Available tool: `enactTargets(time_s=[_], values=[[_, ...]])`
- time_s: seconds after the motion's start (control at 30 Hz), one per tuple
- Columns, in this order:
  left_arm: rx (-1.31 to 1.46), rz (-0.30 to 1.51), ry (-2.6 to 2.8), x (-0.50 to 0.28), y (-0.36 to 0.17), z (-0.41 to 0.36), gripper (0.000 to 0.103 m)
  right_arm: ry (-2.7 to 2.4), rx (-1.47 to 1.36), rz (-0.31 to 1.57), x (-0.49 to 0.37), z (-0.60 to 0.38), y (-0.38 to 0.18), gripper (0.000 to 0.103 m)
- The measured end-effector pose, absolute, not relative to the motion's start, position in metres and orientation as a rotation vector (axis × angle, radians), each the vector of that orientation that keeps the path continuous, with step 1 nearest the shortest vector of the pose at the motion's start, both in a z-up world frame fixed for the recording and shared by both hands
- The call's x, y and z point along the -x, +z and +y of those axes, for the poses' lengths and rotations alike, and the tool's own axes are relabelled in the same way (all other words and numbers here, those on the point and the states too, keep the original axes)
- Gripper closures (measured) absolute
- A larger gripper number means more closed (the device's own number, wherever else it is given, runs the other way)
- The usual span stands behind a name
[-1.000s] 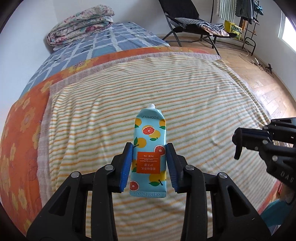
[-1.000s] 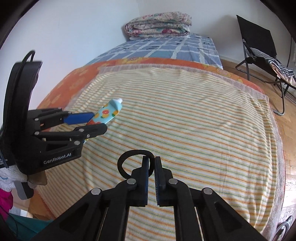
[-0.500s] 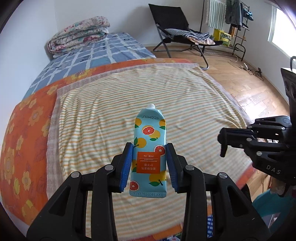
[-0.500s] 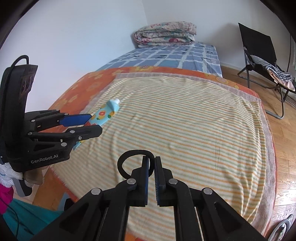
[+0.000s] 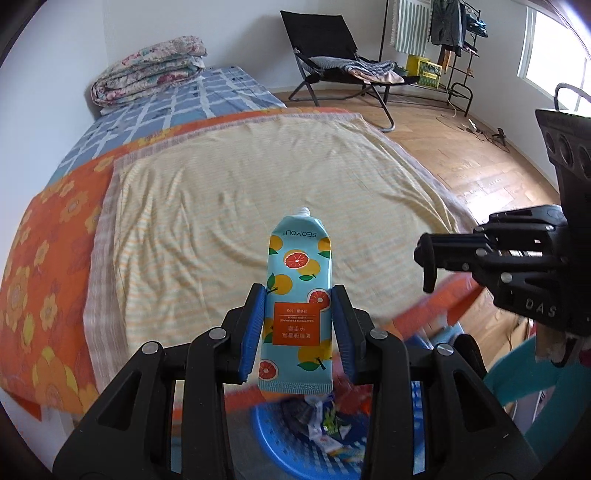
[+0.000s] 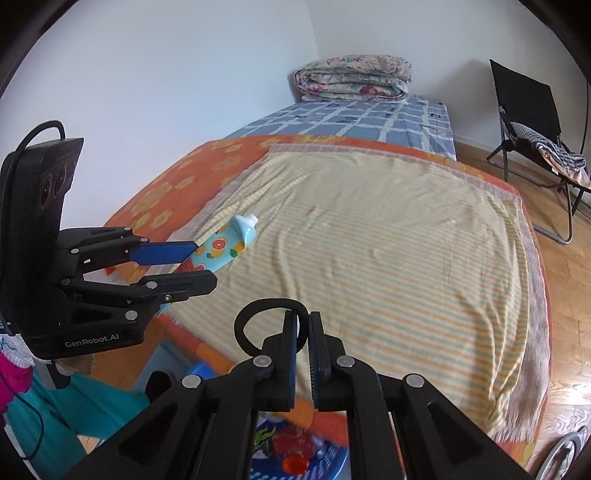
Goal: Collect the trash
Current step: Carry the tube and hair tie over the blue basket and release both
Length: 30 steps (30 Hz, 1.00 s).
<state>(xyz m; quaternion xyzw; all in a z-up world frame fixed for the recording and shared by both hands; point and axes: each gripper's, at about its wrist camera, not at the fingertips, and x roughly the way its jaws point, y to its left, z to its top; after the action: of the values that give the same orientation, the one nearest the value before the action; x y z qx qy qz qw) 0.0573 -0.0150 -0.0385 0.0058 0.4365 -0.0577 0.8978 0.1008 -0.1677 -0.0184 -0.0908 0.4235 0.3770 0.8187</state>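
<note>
My left gripper [image 5: 298,328] is shut on a light blue hand-cream tube [image 5: 299,295] printed with oranges, cap end pointing away, held in the air near the foot of the bed. The tube also shows in the right wrist view [image 6: 225,249], between the left gripper's fingers [image 6: 162,253]. My right gripper [image 6: 303,325] is shut on a black hair tie [image 6: 255,317], whose loop sticks out to the left of the fingers. A blue trash basket [image 5: 280,439] with wrappers inside sits on the floor below both grippers; it also shows in the right wrist view [image 6: 332,461].
A bed with a striped cream blanket [image 5: 258,184] over an orange floral sheet [image 5: 44,236] fills the middle. A folded quilt [image 5: 147,74] lies at its head. A black folding chair [image 5: 332,55] and a clothes rack [image 5: 443,33] stand on the wooden floor.
Both grippers have pulled back from above the bed to past its foot, still holding the tube and the hair tie. The blue basket has come into view below them.
</note>
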Motion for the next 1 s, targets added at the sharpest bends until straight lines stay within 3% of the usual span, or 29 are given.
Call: enactTargets(time_s=[1.0], values=[[0.044, 1.107, -0.192, 0.021, -0.122, -0.038, 0.067, 0.81, 0.224, 1.115, -0.029, -0.19, -0.1, 0.097]])
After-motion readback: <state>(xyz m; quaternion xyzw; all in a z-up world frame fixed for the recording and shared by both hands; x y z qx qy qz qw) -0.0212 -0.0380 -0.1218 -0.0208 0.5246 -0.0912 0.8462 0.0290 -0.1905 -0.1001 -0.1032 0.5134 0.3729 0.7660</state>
